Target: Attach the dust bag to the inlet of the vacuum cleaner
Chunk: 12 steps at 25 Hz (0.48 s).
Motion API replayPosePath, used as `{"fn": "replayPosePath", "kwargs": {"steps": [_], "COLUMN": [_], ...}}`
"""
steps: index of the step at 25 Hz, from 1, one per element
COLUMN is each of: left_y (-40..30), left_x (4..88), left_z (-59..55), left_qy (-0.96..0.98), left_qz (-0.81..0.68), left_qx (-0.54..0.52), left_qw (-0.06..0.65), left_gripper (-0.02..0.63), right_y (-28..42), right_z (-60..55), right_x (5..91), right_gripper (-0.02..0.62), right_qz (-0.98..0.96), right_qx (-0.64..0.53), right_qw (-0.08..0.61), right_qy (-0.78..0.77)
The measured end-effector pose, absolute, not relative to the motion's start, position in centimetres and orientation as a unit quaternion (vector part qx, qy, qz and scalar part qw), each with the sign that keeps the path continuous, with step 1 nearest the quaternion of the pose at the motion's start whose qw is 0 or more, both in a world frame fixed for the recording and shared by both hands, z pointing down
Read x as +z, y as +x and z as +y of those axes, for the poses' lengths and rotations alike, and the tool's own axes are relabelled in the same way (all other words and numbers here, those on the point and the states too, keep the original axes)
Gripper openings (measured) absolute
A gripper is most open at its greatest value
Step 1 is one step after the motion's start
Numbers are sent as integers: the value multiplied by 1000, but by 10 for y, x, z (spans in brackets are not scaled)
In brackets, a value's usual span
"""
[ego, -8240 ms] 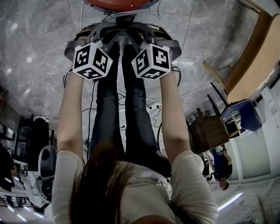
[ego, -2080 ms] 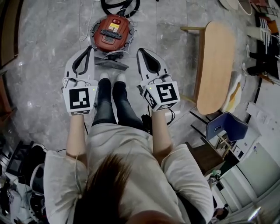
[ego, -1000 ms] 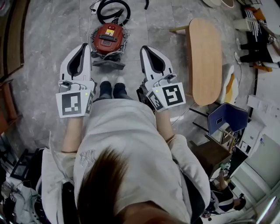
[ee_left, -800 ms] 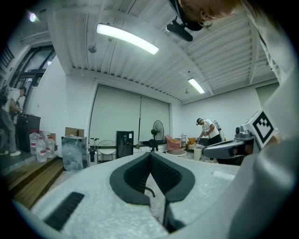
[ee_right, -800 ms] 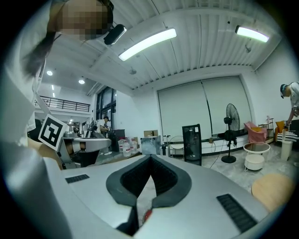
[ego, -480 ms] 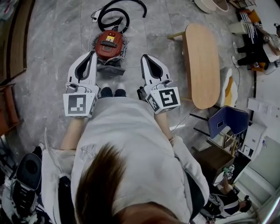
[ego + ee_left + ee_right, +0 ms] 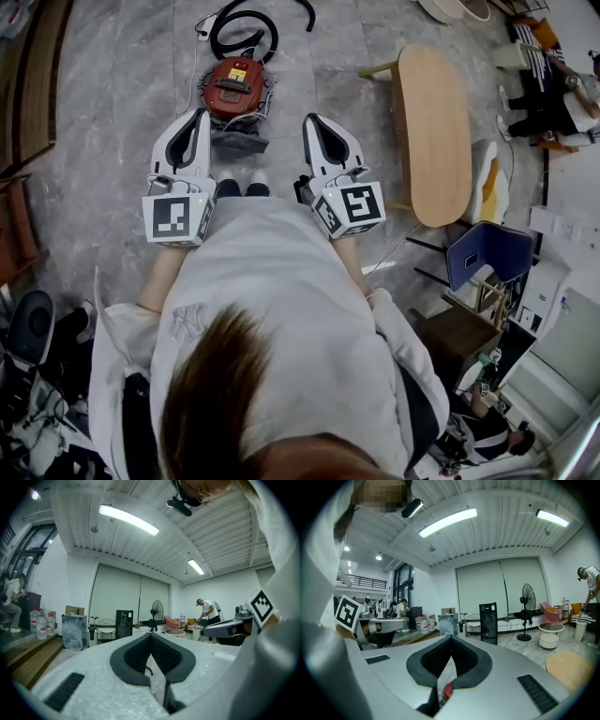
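From the head view, your left gripper (image 7: 197, 117) and right gripper (image 7: 312, 122) flank the red vacuum (image 7: 234, 87), which lies on the floor (image 7: 103, 122) ahead of your feet. In the left gripper view, the jaws are pressed together and empty. In the right gripper view, the jaws are likewise together, holding nothing.

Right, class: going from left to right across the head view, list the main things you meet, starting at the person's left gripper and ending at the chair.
white left gripper → round red vacuum cleaner → white right gripper → oval light wooden table → blue chair
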State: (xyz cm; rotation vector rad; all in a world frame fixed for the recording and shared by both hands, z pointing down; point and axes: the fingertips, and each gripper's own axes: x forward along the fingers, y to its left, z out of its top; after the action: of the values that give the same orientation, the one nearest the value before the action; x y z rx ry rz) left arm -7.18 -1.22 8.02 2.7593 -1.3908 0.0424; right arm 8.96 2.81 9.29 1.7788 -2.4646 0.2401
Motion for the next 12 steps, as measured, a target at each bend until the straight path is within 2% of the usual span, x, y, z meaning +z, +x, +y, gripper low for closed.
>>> {"fn": "replayPosePath", "kwargs": {"steps": [12], "left_y": [-72], "left_x": [78], "left_z": [-18], "left_qy": [895], "left_qz": [-444], "left_qx": [9], "left_qw": [25], "left_gripper": [15], "right_y": [81], "right_z": [23], "right_x": [94], "right_gripper": [2], "right_qz": [-807], "right_qx": [77], "right_qw": [49], "right_qy": [583]}}
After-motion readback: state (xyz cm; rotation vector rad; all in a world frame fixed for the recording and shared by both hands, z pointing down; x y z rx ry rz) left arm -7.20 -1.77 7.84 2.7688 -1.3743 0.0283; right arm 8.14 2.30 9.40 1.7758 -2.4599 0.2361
